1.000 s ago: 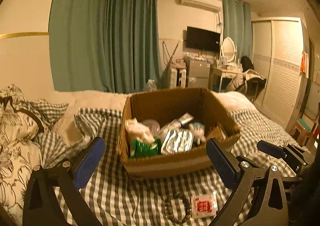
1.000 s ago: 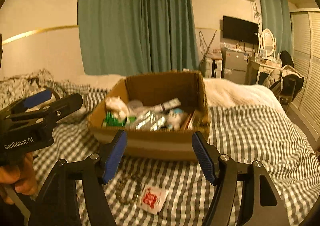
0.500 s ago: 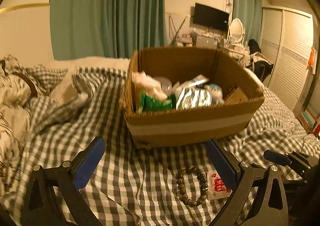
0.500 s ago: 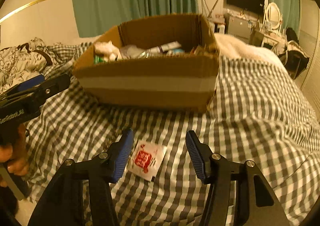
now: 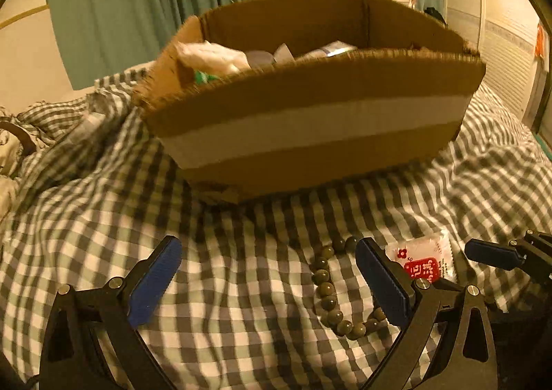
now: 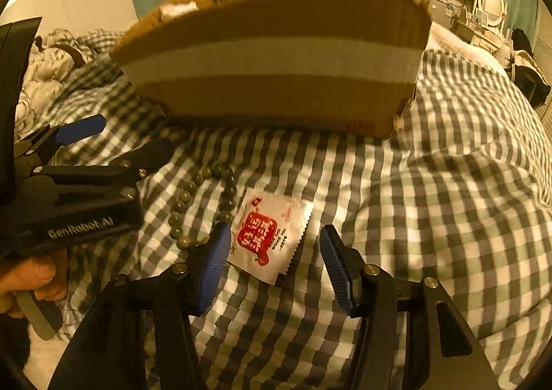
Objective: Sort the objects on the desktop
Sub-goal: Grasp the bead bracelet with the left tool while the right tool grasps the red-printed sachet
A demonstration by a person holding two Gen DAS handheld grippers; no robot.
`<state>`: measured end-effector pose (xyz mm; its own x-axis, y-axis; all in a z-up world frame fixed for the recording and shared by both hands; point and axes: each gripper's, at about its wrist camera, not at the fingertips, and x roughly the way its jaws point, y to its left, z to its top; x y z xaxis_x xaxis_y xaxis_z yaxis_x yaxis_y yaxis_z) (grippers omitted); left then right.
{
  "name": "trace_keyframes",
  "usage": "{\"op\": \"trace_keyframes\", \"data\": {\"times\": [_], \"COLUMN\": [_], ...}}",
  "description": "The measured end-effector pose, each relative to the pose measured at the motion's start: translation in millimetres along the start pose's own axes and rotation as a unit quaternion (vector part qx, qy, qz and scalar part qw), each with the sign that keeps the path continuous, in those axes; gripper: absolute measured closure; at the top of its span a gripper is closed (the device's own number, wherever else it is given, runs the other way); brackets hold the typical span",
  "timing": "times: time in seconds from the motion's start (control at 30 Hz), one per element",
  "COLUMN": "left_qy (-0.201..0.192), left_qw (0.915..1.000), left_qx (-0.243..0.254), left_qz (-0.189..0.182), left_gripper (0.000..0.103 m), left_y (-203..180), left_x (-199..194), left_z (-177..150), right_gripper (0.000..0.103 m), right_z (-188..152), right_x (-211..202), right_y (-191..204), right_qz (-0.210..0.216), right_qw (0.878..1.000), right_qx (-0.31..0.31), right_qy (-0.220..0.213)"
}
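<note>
A white sachet with a red label (image 6: 262, 217) lies flat on the checked bedsheet (image 6: 431, 217), in front of the cardboard box (image 6: 276, 59). My right gripper (image 6: 273, 235) straddles the sachet; its jaws are closing, and the blue pads stand a little off its edges. A loop of dark beads (image 5: 326, 286) lies just left of the sachet (image 5: 422, 266). My left gripper (image 5: 267, 248) hangs wide open low over the sheet, its right finger over the bead loop, nothing gripped. The box (image 5: 310, 128) holds several packets.
Rumpled floral bedding (image 5: 10, 155) lies at the left. A person's hand (image 6: 31, 272) holds the left gripper (image 6: 120, 138) close beside the right one. Green curtains (image 5: 155, 3), a TV and a wardrobe stand far behind the bed.
Both grippers have dropped toward the bed and tilted down. The box now looms above them. The right jaws have narrowed around the sachet; the left gripper has come over the beads.
</note>
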<state>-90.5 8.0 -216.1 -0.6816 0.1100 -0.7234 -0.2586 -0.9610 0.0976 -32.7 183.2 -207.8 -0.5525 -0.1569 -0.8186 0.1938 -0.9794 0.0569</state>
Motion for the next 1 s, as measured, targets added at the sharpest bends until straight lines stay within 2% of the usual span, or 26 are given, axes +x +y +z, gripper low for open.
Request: {"op": "trace_keyframes", "data": {"times": [0.17,0.23,0.27,0.3,0.4,0.6,0.63,0.7,0.73,0.8,0.83,0.9,1.0], "left_qy": [0.016,0.036,0.049,0.066,0.078,0.084,0.084,0.082,0.081,0.076,0.075,0.068,0.055], "left_qw": [0.9994,0.9985,0.9977,0.9966,0.9953,0.9942,0.9942,0.9945,0.9947,0.9951,0.9954,0.9963,0.9966], "left_qx": [0.029,0.042,0.046,0.049,0.057,0.067,0.067,0.064,0.063,0.061,0.059,0.044,0.022], "left_qz": [-0.009,-0.003,-0.001,-0.003,-0.002,0.004,0.003,-0.008,-0.013,-0.014,-0.015,-0.027,-0.057], "left_gripper": [0.014,0.026,0.037,0.043,0.042,0.042,0.043,0.054,0.058,0.076,0.079,0.089,0.092], "left_y": [-14.0,-18.7,-20.3,-21.6,-26.0,-32.3,-32.5,-31.7,-31.5,-30.9,-29.7,-24.0,-15.7], "left_x": [14.1,24.0,30.5,38.1,47.8,56.4,56.0,53.2,51.4,46.3,44.2,37.2,22.2], "left_z": [-4.0,-7.5,-9.7,-12.4,-15.3,-14.9,-14.8,-14.3,-14.1,-13.7,-13.3,-11.5,-8.9], "right_gripper": [0.052,0.052,0.052,0.052,0.052,0.053,0.057,0.069,0.079,0.092,0.097,0.098,0.099], "right_z": [-1.4,-0.7,-0.5,0.6,0.8,0.2,0.4,0.9,1.2,1.4,1.7,2.4,1.4], "right_x": [14.5,18.6,20.0,20.7,24.3,38.9,39.4,38.1,36.4,34.1,31.8,26.4,13.7], "right_y": [2.1,2.4,1.6,1.2,0.8,15.4,17.1,16.9,15.5,14.1,14.2,16.1,13.9], "right_qz": [-0.005,-0.003,-0.001,0.001,0.007,-0.001,-0.003,-0.003,0.006,0.019,0.025,0.026,0.025], "right_qw": [1.0,1.0,1.0,1.0,0.999,0.999,0.999,0.999,0.999,0.999,0.999,0.999,1.0], "right_qx": [-0.003,-0.003,-0.001,0.002,0.005,-0.031,-0.035,-0.033,-0.027,-0.02,-0.017,-0.019,-0.013], "right_qy": [0.02,0.026,0.027,0.029,0.031,0.04,0.04,0.037,0.035,0.032,0.03,0.023,0.006]}}
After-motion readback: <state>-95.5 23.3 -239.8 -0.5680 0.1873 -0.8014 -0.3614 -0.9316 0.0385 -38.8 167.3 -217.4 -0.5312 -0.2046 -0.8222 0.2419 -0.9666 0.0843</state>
